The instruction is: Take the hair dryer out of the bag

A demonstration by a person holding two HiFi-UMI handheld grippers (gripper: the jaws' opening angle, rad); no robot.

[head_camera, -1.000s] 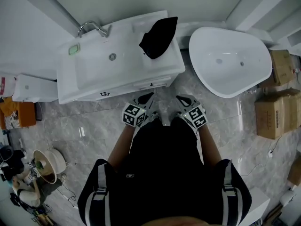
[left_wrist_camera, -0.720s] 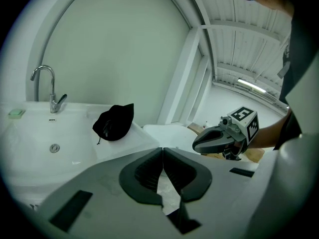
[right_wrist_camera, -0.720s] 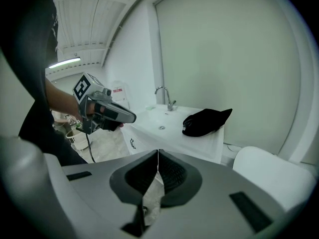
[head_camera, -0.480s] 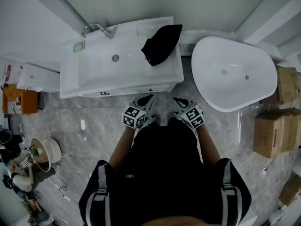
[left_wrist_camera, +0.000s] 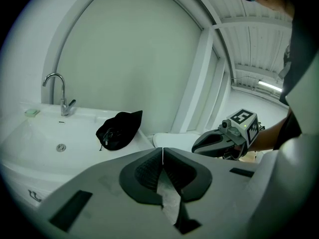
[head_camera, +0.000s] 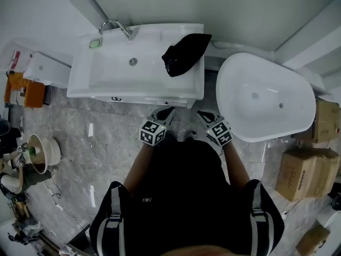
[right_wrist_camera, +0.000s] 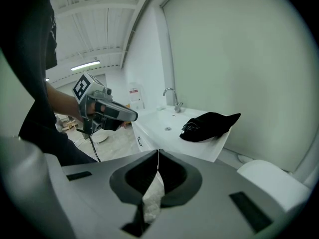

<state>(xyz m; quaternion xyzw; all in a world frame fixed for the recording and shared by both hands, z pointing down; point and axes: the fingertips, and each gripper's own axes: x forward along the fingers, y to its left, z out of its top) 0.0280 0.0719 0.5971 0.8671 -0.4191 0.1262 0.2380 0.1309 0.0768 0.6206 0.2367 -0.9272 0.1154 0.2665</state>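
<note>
A black bag (head_camera: pixel 185 52) lies slumped on the right end of the white vanity top (head_camera: pixel 194 84), also in the left gripper view (left_wrist_camera: pixel 119 129) and the right gripper view (right_wrist_camera: pixel 209 126). No hair dryer shows; the bag's inside is hidden. My left gripper (head_camera: pixel 170 110) and right gripper (head_camera: pixel 201 112) are held side by side in front of my body, short of the vanity's front edge and well apart from the bag. Both are shut with nothing between the jaws (left_wrist_camera: pixel 163 151) (right_wrist_camera: pixel 158 153). Each gripper view shows the other gripper alongside.
The vanity has a sink basin (head_camera: pixel 125 73), a chrome faucet (head_camera: pixel 114 25) and a green soap (head_camera: pixel 96 43). A white bathtub (head_camera: pixel 266 100) stands at the right, cardboard boxes (head_camera: pixel 306 172) beyond it. A bowl (head_camera: pixel 40 153) and clutter sit on the marble floor at the left.
The vanity and bag have come closer to both grippers as I stepped toward them. Both grippers stayed shut and empty.
</note>
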